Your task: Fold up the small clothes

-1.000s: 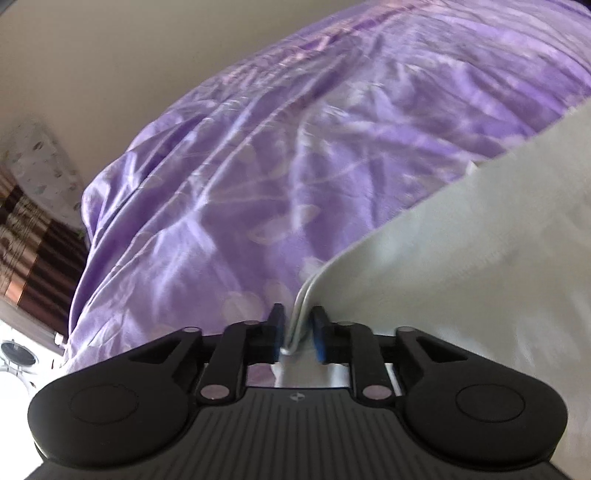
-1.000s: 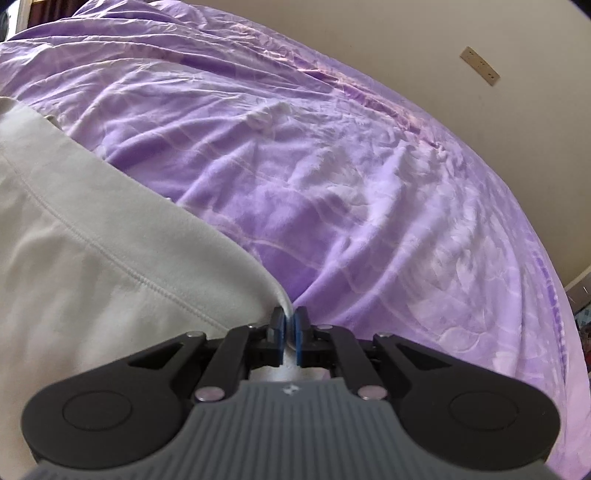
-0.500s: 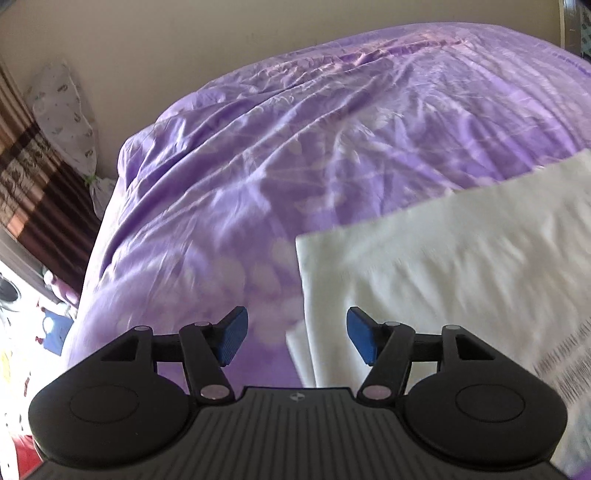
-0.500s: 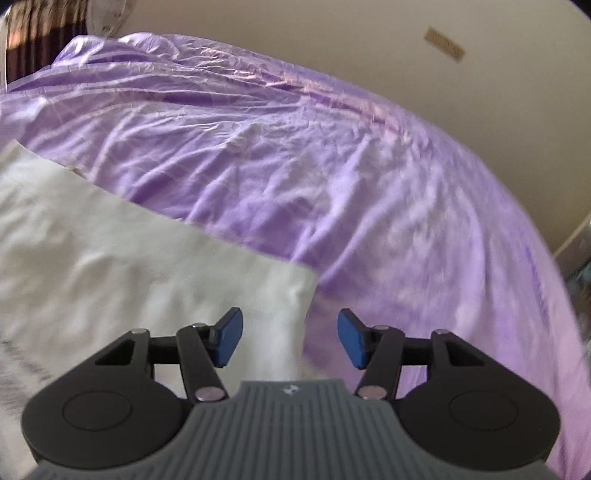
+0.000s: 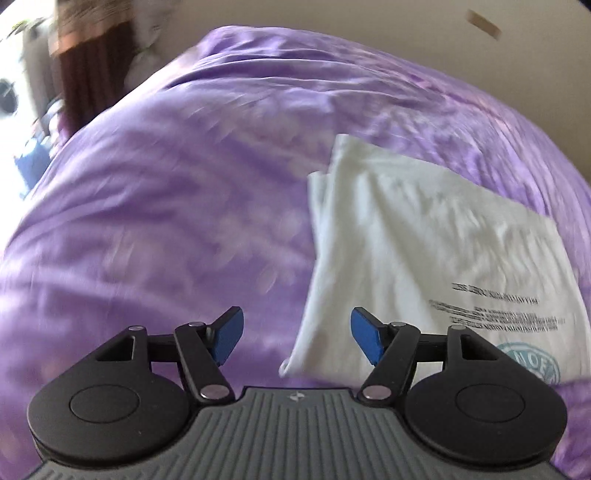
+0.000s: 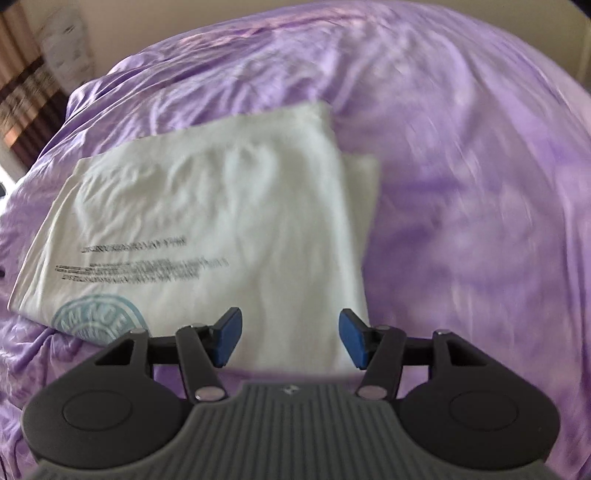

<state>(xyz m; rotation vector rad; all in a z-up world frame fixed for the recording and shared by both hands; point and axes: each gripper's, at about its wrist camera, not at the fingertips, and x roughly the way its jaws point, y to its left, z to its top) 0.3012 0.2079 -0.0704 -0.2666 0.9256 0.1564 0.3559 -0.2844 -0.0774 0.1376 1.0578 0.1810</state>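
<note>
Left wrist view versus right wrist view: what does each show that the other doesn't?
Only the left wrist view shows the left gripper, jaws opening with nothing between them, a tan strip on the wall, and a bright window area.

Only the right wrist view shows the right gripper, open above the near edge of the shirt without gripping it.

Both show the folded white shirt with its black print and blue round stamp, lying on the purple bedspread, and the striped curtain.

We find the left black two-finger gripper with blue pads [image 5: 296, 339] pitched steeply downward, jaws opening, nothing between them. The right black two-finger gripper with blue pads [image 6: 290, 338] likewise points downward, jaws apart and empty.
</note>
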